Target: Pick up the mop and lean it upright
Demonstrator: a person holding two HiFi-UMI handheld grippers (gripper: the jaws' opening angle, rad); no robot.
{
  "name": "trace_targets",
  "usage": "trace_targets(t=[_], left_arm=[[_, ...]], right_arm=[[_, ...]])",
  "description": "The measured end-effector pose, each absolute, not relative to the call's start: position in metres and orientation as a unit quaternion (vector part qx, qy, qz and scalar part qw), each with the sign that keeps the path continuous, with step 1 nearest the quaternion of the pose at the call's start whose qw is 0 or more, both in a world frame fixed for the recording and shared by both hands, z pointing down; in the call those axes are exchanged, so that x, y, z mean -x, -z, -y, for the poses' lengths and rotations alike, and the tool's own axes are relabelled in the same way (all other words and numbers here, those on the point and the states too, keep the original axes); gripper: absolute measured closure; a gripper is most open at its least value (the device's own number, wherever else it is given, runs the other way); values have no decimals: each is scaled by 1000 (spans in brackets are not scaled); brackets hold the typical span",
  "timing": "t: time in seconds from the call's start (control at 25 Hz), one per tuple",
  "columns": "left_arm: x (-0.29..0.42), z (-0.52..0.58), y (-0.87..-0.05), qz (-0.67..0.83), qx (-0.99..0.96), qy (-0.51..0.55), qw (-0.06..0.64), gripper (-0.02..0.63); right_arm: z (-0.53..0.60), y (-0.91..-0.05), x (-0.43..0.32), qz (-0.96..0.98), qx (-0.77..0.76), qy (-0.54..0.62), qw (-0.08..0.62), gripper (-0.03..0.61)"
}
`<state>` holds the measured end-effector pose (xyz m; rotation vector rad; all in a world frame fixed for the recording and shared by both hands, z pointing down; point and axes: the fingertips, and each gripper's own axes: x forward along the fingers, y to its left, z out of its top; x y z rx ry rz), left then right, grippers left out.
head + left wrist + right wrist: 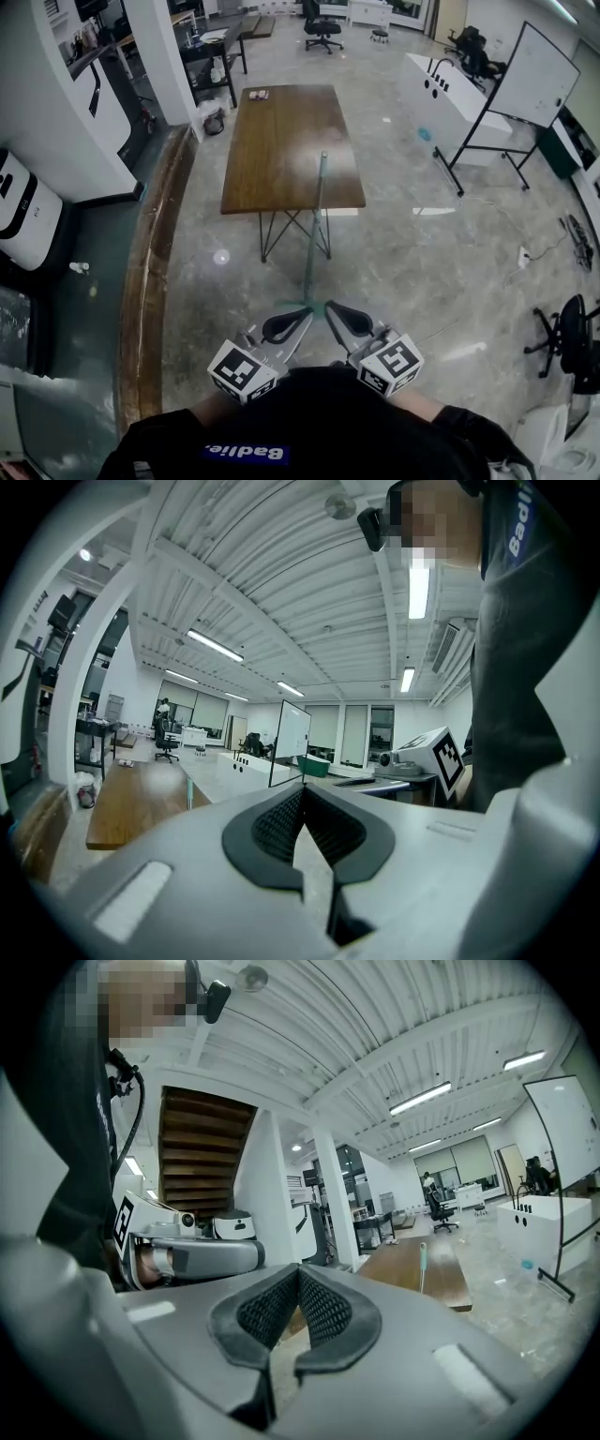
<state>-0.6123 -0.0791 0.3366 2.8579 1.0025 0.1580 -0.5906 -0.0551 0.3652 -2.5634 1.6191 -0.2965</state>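
The mop (314, 234) stands upright on the floor, its green handle leaning against the near edge of the wooden table (281, 131) and its head (298, 302) resting on the floor just ahead of me. Both grippers are held close to my body, behind the mop head and apart from it. My left gripper (286, 325) is shut with nothing in it, and so is my right gripper (342, 316). The left gripper view shows its jaws (302, 789) closed tip to tip, with the mop handle (188, 789) far off. In the right gripper view the jaws (298, 1274) are closed and the handle (423, 1269) stands by the table.
A whiteboard on a stand (530, 80) and a white counter (441, 94) are to the right of the table. An office chair (567, 337) is at the right edge. A raised wooden step edge (150, 262) and white machines (23, 211) line the left.
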Motion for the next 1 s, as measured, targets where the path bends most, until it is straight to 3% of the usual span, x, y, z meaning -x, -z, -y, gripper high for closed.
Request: trace_targets(t=[1.0], left_arm=[[581,11,-346,-287,-956,-59,28,594]], right_arm=[[-23,-378,551,-551,825,102,75,574]])
